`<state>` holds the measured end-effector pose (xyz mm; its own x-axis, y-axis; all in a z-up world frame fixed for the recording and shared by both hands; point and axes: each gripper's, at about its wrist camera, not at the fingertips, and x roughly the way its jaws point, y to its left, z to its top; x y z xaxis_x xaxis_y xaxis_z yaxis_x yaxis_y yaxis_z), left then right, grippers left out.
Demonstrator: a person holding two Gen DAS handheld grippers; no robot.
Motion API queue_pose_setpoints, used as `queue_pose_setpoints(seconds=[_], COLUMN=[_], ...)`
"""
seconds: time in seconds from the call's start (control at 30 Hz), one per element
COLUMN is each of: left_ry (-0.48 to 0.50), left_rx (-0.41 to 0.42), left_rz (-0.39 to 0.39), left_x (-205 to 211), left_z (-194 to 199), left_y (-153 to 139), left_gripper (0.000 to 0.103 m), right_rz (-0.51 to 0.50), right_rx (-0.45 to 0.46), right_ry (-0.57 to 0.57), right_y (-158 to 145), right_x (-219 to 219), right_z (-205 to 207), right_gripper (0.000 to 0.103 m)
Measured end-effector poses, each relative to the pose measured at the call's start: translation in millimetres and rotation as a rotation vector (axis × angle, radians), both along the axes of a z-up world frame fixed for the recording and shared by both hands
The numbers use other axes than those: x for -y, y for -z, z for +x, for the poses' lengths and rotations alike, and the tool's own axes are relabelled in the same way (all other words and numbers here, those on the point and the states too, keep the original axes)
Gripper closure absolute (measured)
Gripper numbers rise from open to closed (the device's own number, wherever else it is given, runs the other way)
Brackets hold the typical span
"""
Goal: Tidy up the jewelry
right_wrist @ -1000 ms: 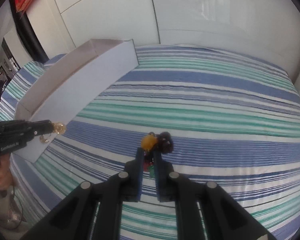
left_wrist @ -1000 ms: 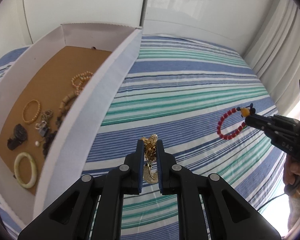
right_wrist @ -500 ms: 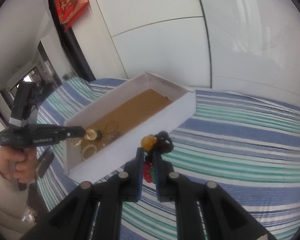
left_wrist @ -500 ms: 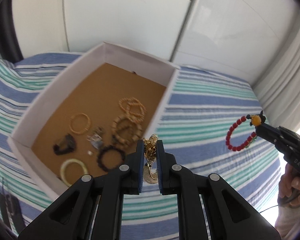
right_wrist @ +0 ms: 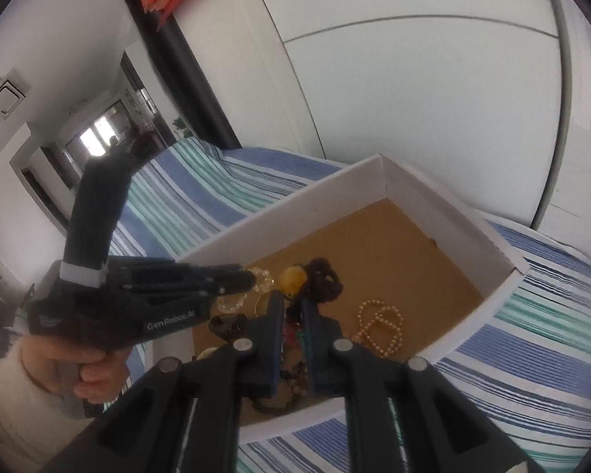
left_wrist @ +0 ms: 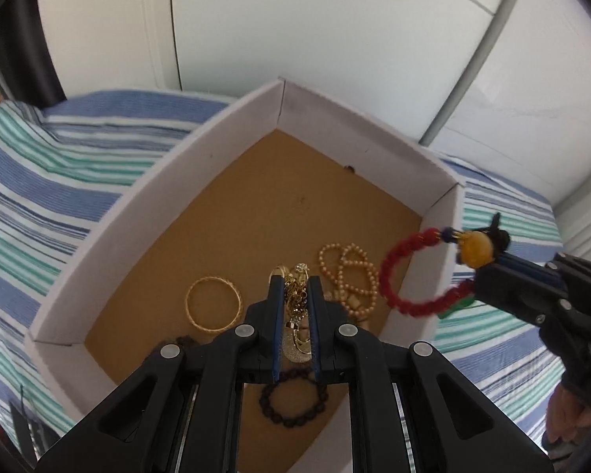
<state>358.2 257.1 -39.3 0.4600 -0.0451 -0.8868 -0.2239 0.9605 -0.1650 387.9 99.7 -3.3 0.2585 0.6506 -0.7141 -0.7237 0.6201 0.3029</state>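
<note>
Left gripper is over the white box, fingers closed down to a narrow gap on a gold chain piece. The chain bunches up between the pads and hangs down, with a gold pendant at its bottom end, so its long axis runs roughly vertical, along the fingers. It is clear of the box floor, as far as the left wrist view shows.

Right gripper comes in over the box's right wall, fingers also pinched nearly together on a red bead bracelet. Grip point is at the amber bead and dark tassel knot. In the left wrist view the loop hangs open and points left, away from the fingertips toward the box interior, straddling the right wall. The ring's plane faces the left camera roughly square-on. In the right wrist view the loop is mostly hidden behind the fingers; only the amber bead and tassel show above the tips.

Already on the brown floor of the box: a gold bangle lying flat, a pearl strand looped in a heap near the right wall, and a dark bead bracelet under the left gripper body.

The box sits on a blue-green striped bedsheet, and white wardrobe panels stand behind.
</note>
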Motion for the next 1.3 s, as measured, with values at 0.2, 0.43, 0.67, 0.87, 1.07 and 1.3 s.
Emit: queue_pose_setpoints(seconds=[0.2,0.43,0.67,0.87,1.07,1.3], left_ry=[-0.028,-0.088,-0.178,-0.283,-0.322,-0.340], left_rx=[-0.059,-0.046,-0.023,-0.033,-0.076,-0.105], left_rz=[-0.006,0.164,0.286,0.209,0.210,0.185], left_x=[-20.0,-17.8,-5.7,-1.5,16.8,23.3], left_z=[15.3,-1.2,-34.4,-58.2,-75.0,-85.7], left_y=[20.8,11.0,-23.3,-49.4,-62.4,-71.3], left_gripper=[0.093,0.025,0.012,0.011,0.011,0.011], right_rz=[-0.047,-0.089,-0.254,-0.338,-0.381,-0.392], right_rx=[-0.103,-0.128,-0.008,0.047,0.097,0.105], right_ry=[0.059,0.077,0.203,0.262,0.224,0.199], right_y=[28.7,29.0,-1.2,-16.3,-28.9,-34.7], right_x=[-28.8,-44.3,-27.1,-3.3,6.4,0.1], right_z=[34.7,42.8,14.3,-17.8,-38.4,-35.4], right_gripper=[0.093,0.046,0.026,0.026,0.026,0.025])
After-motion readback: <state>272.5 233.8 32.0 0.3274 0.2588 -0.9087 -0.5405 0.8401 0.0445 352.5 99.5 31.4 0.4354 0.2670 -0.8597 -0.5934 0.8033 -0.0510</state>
